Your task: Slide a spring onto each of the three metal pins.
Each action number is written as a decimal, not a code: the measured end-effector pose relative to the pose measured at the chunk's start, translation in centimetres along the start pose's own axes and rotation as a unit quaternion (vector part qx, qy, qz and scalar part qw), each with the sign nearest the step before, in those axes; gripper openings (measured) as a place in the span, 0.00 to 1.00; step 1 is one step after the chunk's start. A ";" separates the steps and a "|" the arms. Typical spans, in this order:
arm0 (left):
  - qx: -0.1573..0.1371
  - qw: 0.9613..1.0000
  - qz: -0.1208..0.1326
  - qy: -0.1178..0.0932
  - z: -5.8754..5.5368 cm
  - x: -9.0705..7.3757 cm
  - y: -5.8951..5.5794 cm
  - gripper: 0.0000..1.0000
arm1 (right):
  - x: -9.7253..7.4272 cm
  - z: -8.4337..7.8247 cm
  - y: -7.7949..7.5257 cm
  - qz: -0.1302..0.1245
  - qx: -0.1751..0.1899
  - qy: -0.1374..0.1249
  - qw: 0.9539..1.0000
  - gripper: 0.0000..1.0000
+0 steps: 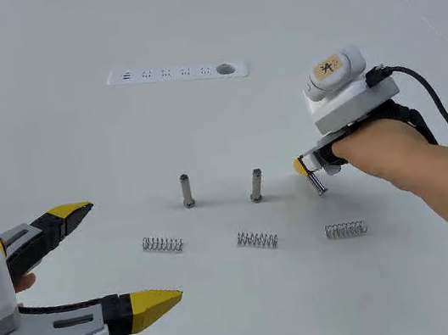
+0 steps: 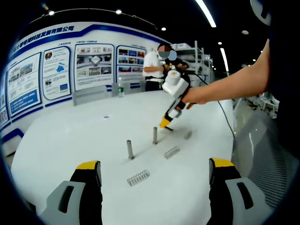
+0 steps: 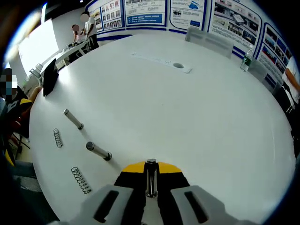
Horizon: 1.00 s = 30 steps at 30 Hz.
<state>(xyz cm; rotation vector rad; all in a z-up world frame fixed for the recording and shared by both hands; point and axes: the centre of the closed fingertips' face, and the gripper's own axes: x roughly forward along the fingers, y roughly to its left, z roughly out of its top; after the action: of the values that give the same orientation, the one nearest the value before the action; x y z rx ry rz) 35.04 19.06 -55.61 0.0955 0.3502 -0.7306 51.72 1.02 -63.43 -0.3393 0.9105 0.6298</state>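
One pin (image 1: 317, 181) aslant in right claw (image 1: 304, 166)

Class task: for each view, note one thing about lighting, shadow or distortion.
Head view: even light, faint shadows beside the standing pins. Left gripper view: fisheye bows the wall posters, ceiling lights glare. Right gripper view: table edge curves, upper left blown out.
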 end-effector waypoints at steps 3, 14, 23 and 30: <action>0.003 1.000 -0.001 -0.001 0.2 0.0 -0.1 0.97 | -0.4 0.0 -0.1 -0.001 0.002 -0.007 1.000 0.08; 0.014 1.000 -0.003 -0.004 0.9 -0.1 -0.3 0.97 | -2.0 -0.4 -0.4 -0.005 0.009 -0.042 0.999 0.09; 0.018 1.000 -0.003 -0.003 1.1 -0.2 -0.5 0.97 | -2.8 -0.9 -0.2 -0.002 0.008 -0.061 0.998 0.09; 0.016 1.000 -0.002 -0.004 1.0 -0.4 -0.6 0.97 | -2.8 -0.9 -0.2 0.004 -0.005 -0.065 0.998 0.09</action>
<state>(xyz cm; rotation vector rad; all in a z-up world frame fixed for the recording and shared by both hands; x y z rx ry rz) 34.70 18.66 -54.56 0.1221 0.3319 -0.7409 49.99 -0.65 -61.65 -0.2996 0.7845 0.6561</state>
